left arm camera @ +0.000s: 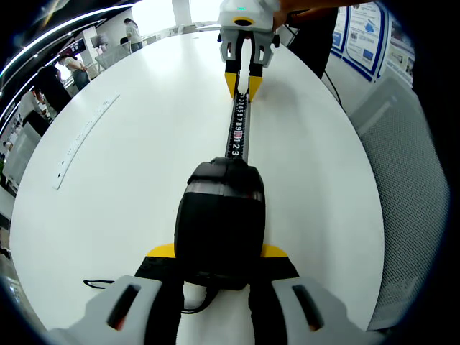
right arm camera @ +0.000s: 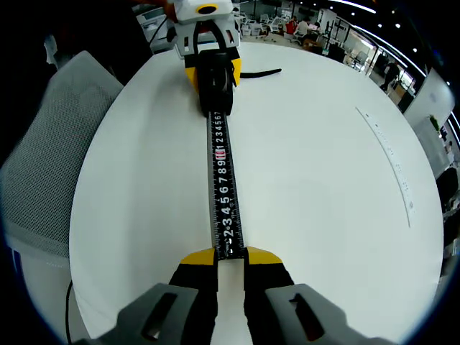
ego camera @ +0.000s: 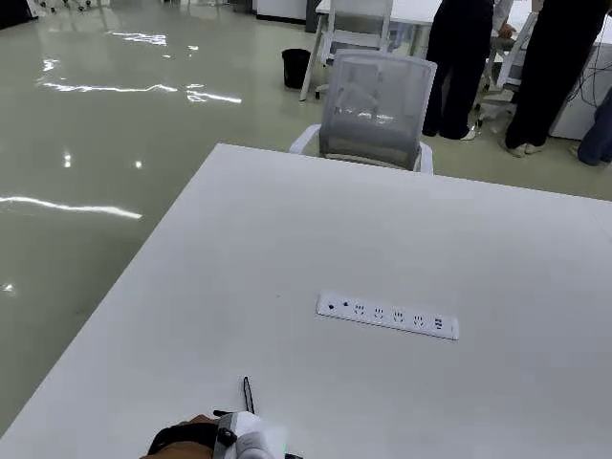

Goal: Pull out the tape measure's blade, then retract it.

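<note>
Black tape-measure case [left arm camera: 219, 215] sat clenched in the left gripper [left arm camera: 218, 251]; the right gripper [right arm camera: 230, 257] pinched its numbered black blade [right arm camera: 221, 172], stretched toward twelve o'clock over the white table [right arm camera: 323, 180].

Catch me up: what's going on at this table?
A person is working a tape measure with two handheld tongs on a white table. The left tongs clamp the black tape measure case. The right tongs pinch the tip of the blade, which lies pulled out flat on the tabletop between them, numbers up. The blade is out and not yet retracted. A power strip lies apart on the table.
</note>
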The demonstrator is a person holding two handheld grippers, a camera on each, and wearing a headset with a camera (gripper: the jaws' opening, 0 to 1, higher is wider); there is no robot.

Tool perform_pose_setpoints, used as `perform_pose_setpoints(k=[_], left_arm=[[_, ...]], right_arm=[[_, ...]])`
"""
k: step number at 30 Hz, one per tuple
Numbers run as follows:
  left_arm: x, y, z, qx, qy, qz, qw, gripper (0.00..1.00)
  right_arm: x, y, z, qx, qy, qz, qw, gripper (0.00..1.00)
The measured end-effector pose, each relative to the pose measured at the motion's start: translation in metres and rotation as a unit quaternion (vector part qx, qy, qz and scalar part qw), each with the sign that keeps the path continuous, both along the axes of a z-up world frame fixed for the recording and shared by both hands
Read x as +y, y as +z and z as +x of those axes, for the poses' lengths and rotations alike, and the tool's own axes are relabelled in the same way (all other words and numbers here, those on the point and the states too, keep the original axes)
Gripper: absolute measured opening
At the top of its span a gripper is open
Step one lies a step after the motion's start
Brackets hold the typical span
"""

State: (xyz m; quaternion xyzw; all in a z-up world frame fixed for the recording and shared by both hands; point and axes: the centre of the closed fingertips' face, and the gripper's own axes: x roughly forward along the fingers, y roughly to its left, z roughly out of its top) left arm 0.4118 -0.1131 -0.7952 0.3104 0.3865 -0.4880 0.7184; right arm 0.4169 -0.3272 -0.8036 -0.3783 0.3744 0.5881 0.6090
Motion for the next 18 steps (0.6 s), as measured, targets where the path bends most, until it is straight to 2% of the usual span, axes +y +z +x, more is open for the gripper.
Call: perform_pose_setpoints(k=[18], left_arm=[[0.0000, 0.0002, -0.0011, -0.002, 0.004, 0.001, 1.0000, 0.31]], right_arm=[[-0.0088, -0.0020, 0.0021, -0.001, -0.003, -0.013, 0.9999, 0.11]])
